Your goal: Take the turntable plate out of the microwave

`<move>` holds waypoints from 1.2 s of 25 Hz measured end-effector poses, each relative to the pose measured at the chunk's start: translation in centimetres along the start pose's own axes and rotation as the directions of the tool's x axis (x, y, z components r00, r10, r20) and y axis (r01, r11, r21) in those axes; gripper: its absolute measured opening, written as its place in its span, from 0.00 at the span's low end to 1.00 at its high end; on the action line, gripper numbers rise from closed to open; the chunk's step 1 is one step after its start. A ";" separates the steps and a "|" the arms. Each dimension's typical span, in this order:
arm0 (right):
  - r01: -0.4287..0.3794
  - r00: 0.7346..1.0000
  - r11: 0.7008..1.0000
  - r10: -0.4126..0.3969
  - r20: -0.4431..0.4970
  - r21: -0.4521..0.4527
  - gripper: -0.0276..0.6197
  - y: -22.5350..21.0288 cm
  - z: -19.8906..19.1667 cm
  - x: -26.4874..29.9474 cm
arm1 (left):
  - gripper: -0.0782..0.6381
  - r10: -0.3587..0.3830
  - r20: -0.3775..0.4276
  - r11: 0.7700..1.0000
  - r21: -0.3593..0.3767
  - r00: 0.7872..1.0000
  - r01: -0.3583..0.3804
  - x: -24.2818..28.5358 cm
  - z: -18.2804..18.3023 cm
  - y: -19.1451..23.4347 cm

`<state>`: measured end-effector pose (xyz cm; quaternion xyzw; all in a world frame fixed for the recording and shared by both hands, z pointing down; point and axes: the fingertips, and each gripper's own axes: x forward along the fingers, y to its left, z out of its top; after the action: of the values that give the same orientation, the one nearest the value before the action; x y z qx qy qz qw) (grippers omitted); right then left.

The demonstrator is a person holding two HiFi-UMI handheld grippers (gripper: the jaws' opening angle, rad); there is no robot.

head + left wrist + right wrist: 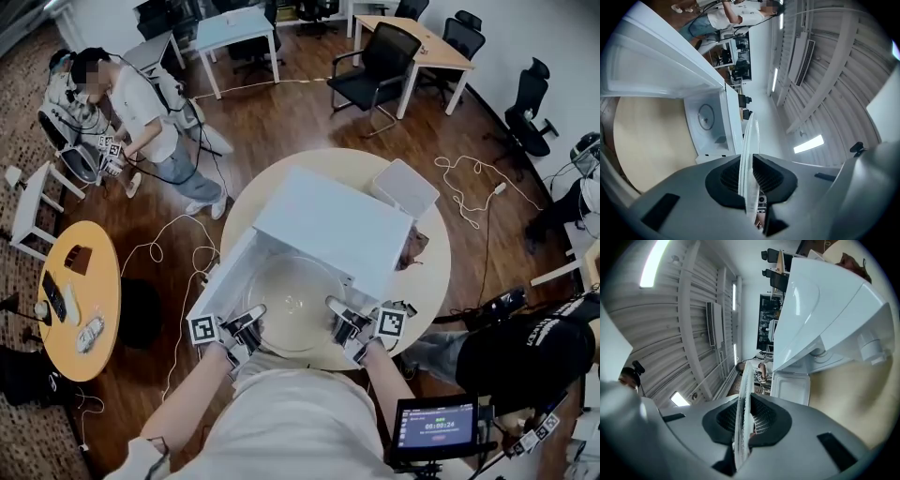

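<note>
Round table (427,281), microwave (328,225) open. Your left gripper (246,328) and right gripper (345,323) each clamp the plate (292,305) rim at the microwave's mouth. Withdrawal appears under way; next, draw it clear, keeping it level.

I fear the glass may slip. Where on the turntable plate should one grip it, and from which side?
Probably its thin rim, at left and right, from the near side: the turntable plate is wide, shallow glass. The left gripper and right gripper clamp it there.
</note>
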<state>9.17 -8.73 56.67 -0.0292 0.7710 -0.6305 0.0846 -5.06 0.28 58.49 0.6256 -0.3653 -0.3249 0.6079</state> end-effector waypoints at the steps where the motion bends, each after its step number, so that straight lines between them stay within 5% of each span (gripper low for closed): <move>1: 0.002 1.000 1.000 -0.002 0.012 -0.005 0.09 0.1 0.0 -0.1 | 0.15 0.002 0.003 1.000 0.000 1.000 -0.002 0.1 0.2 0.1; 14: -0.011 0.987 1.000 0.009 0.158 0.013 0.09 0.6 0.0 0.2 | 0.18 -0.017 0.015 0.998 0.062 1.000 0.016 0.3 3.0 -1.7; 22: 0.037 0.977 0.999 -0.038 0.208 0.007 0.09 0.6 -1.1 2.1 | 0.18 0.053 -0.108 0.995 0.086 0.993 -0.044 -1.4 4.9 -0.1; 30: 0.067 0.967 0.998 -0.067 0.247 0.006 0.09 -0.1 -1.8 3.0 | 0.18 0.031 -0.187 0.997 0.074 0.982 -0.017 -1.5 5.8 0.2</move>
<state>5.93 -7.48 56.80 -0.1336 0.7537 -0.6236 0.1587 -10.83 -1.50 58.33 0.6704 -0.3253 -0.2438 0.6208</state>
